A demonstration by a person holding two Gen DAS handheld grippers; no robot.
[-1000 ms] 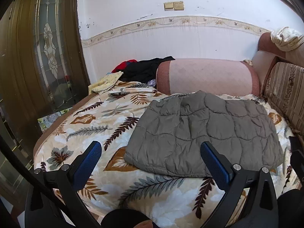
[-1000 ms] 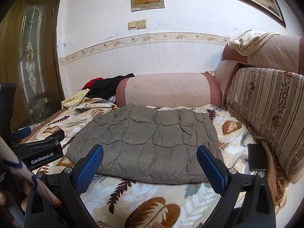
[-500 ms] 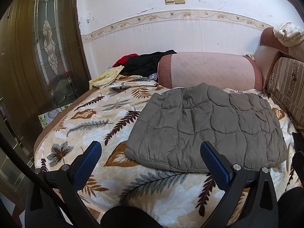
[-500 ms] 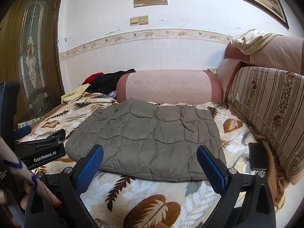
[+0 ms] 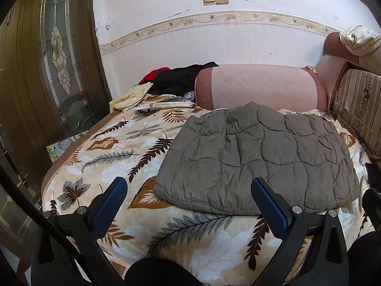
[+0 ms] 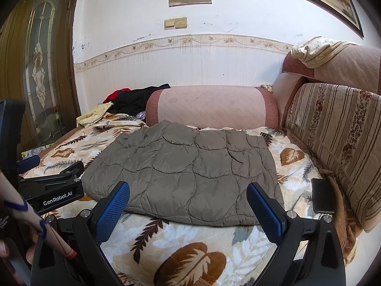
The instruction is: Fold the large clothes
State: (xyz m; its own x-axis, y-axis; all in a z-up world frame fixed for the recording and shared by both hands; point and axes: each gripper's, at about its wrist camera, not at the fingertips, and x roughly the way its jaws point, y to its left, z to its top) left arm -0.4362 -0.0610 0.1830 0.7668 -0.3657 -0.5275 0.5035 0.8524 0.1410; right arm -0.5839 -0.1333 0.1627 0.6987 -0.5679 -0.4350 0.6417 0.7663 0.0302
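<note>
A leaf-print blanket (image 5: 123,143) is covering the bed, and a bolster (image 6: 212,104) is lying along the wall end. The grey jacket (image 6: 188,169), already folded into a flat pad, is lying on the blanket, its long axis running left to right across both views. It is sitting ahead of both grippers, its near hem just beyond the fingertips. The right gripper (image 6: 188,200) is facing it squarely, so I judge it nearer; the left gripper (image 5: 188,194) is sitting off its left corner. Both are gaping wide, holding nothing.
</note>
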